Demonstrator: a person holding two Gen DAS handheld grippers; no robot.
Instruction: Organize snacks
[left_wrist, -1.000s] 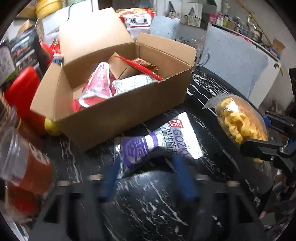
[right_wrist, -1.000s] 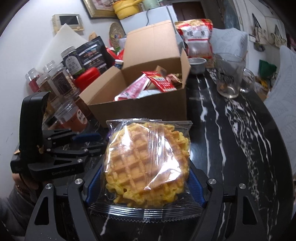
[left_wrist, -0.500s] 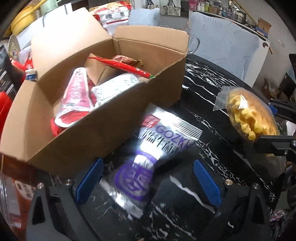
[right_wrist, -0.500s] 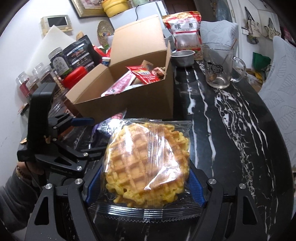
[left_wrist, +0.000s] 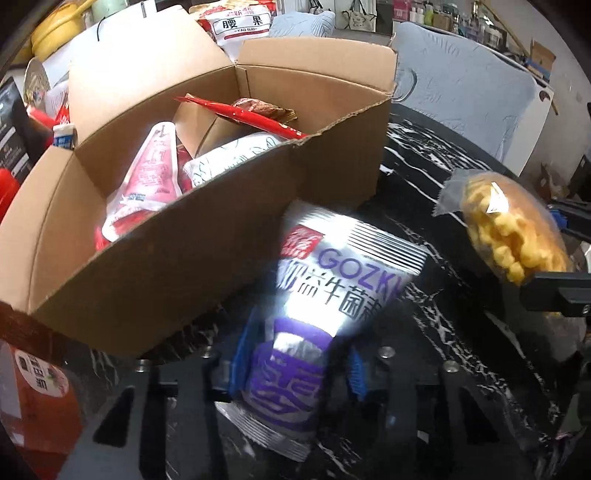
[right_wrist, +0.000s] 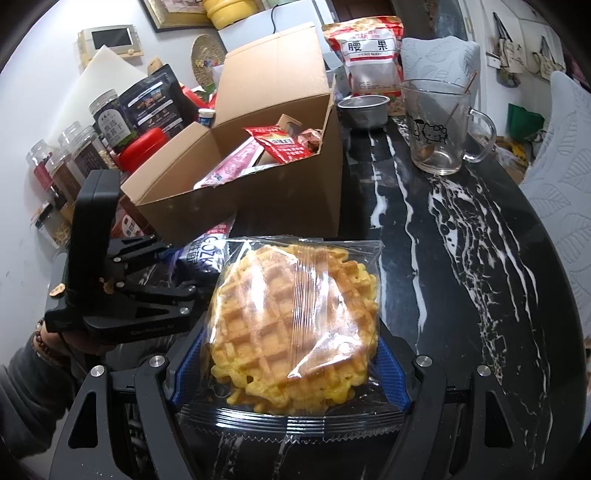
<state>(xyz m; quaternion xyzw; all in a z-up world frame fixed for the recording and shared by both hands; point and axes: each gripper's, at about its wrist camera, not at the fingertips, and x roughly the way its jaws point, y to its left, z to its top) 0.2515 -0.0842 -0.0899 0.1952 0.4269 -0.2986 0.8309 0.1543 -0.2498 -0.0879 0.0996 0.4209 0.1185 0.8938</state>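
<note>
An open cardboard box (left_wrist: 155, 258) with several snack packets inside stands on the black marble table (right_wrist: 461, 229); it also shows in the right wrist view (right_wrist: 288, 184). My left gripper (left_wrist: 295, 363) is shut on a silver and purple GOZKI packet (left_wrist: 314, 317), just in front of the box wall. That packet shows partly in the right wrist view (right_wrist: 203, 254). My right gripper (right_wrist: 288, 373) is shut on a clear-wrapped yellow waffle (right_wrist: 295, 325), held above the table right of the left gripper (right_wrist: 122, 295). The waffle also shows in the left wrist view (left_wrist: 509, 236).
Jars (right_wrist: 77, 155) and dark bags (right_wrist: 155, 99) crowd the table's left. A cashew bag (right_wrist: 369, 55), a metal bowl (right_wrist: 364, 109) and a glass mug (right_wrist: 443, 125) stand behind and right of the box. A red-labelled jar (left_wrist: 33, 387) is close at the left.
My left gripper has closed on the purple packet, which lay loose between open fingers half a second ago. My right gripper has kept hold of the waffle and moved closer to the box.
</note>
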